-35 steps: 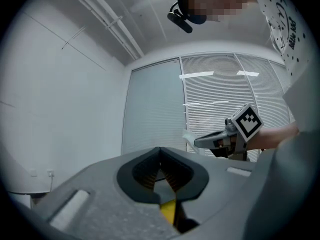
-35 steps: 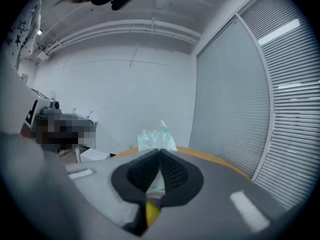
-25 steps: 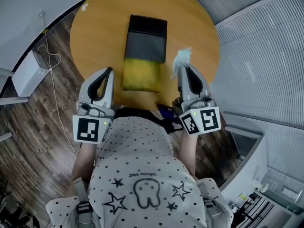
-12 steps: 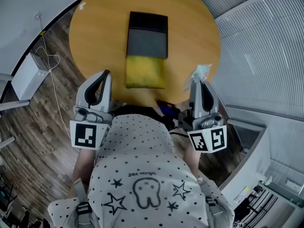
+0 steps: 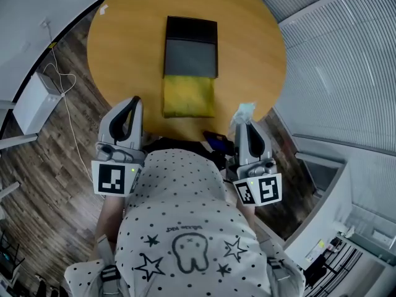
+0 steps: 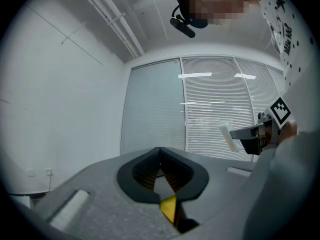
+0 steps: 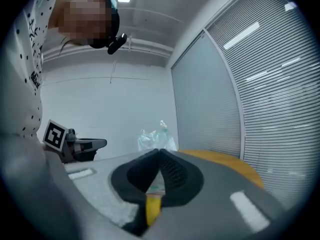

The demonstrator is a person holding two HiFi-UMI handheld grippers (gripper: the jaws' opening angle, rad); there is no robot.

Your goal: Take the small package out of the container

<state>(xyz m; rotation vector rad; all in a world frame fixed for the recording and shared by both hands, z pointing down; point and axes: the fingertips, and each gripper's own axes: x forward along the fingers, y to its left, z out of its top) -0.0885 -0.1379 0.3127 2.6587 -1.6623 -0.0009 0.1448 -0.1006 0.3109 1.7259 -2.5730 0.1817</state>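
Observation:
On the round wooden table lies the container, a flat black and grey box with a yellow part at its near end. My right gripper is raised off the table's near right edge, close to the person's body, shut on a small clear, pale green package. In the right gripper view the package sticks up past the closed right gripper. My left gripper hangs at the table's near left edge. Pointing up at a wall, the left gripper is shut on nothing.
A white box and a cable lie on the wood floor at the left. Slatted blinds run along the right, and a white cabinet stands at lower right. A dark blue object sits by the table's near edge.
The right gripper has carried the package from beside the container out to the right, then back toward the person's body. The left gripper has barely moved.

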